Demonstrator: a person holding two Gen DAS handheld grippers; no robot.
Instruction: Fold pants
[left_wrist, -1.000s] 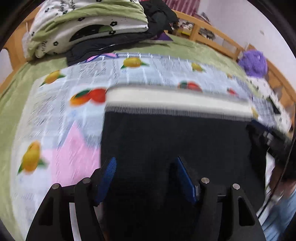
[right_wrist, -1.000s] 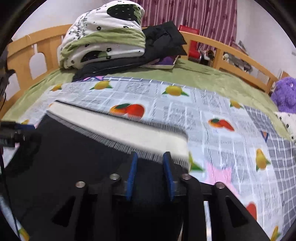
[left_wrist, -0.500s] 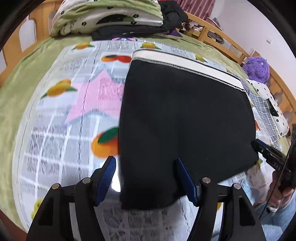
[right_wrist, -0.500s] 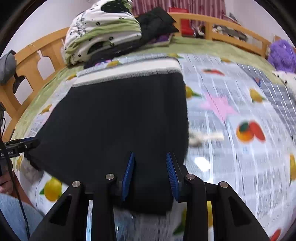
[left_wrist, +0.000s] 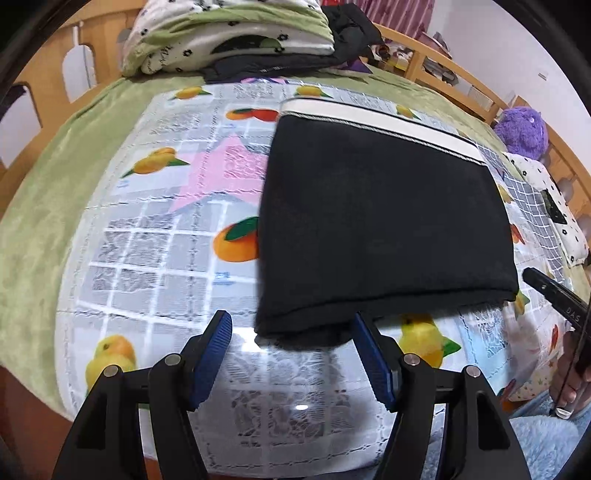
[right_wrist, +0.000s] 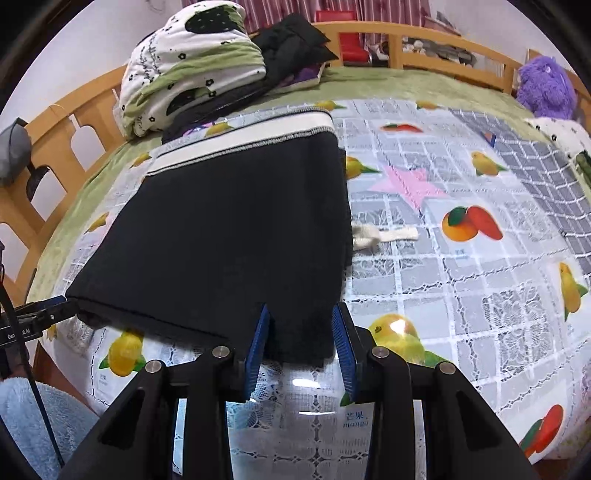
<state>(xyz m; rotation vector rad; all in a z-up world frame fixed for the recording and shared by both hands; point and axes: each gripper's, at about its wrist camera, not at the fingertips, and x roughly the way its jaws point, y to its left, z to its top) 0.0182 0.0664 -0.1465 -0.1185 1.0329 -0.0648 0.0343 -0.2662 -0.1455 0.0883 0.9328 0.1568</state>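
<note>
On the fruit-print cloth (left_wrist: 155, 258), both open hand-held grippers (left_wrist: 291, 354) (right_wrist: 301, 345) have backed off the folded pants (left_wrist: 376, 229).

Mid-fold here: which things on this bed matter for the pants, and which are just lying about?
Job:
black folded pants with white waistband
left gripper, open
right gripper, open

Lying about:
fruit-print plastic sheet
green-and-white flowered quilt pile
black jacket
purple plush toy
loose white drawstring

Folded black pants (left_wrist: 380, 229), white waistband far side, lie flat on fruit-print tablecloth (left_wrist: 155, 258). Left gripper (left_wrist: 295, 354), jaws spread, sits at near hem. Purple plush toy (left_wrist: 522, 131) at right.
</note>
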